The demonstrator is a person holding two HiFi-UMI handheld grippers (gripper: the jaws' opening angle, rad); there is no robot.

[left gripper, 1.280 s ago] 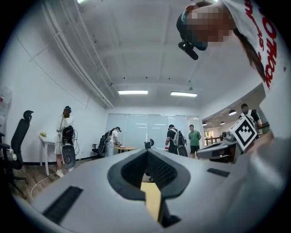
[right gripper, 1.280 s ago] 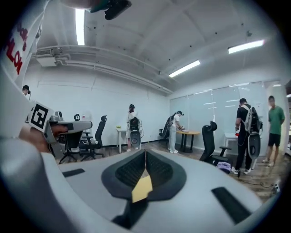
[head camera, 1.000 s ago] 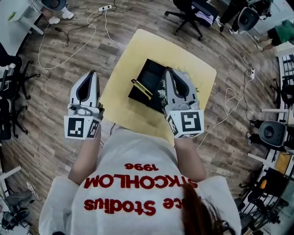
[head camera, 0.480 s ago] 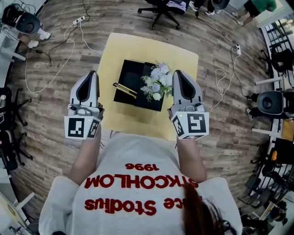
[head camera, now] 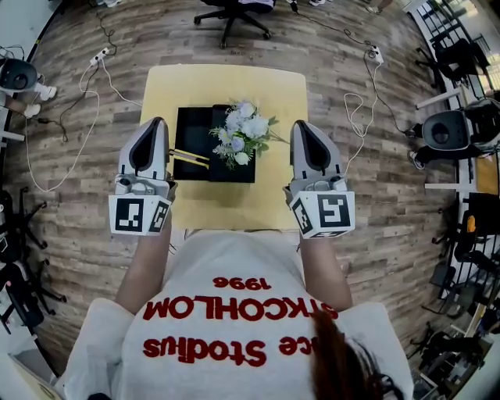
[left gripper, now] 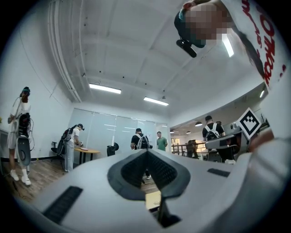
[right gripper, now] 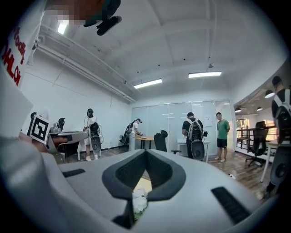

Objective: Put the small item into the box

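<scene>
At the far left of the head view, a round grey-and-black device (head camera: 16, 74) is sitting on the wood-plank floor (head camera: 70, 203). A white cable (head camera: 82, 117) is looping away from a power strip (head camera: 100, 56) beside it.

The left gripper (head camera: 158, 122) is hovering level over the table's left edge. Its jaws are pressing together with nothing between them.

The square yellow table (head camera: 277, 86) is standing in the middle of the floor and bearing a black box (head camera: 191, 125). Yellow sticks (head camera: 190, 156) are lying slantwise in the box's left half. A bunch of white flowers (head camera: 242, 129) is resting over its right half, with blooms and greenery spilling past the rim toward the table's right side. Beyond the table, a black office chair (head camera: 230, 9) is standing on the planks.

The right gripper (head camera: 300, 123) is hovering over the table's right edge, its jaws likewise closed and gripping nothing. In the right gripper view the flowers are showing below the closed jaws.

Further right, another power strip (head camera: 375, 55) is trailing a white cord across the floor, and a second round device (head camera: 444, 129) is sitting near black chair frames.

The gripper views are showing a white room with ceiling strip lights (right gripper: 204, 74) and a glass partition (right gripper: 170, 123). Several people wearing backpacks are standing about, one (left gripper: 72, 141) working at a wooden desk.
</scene>
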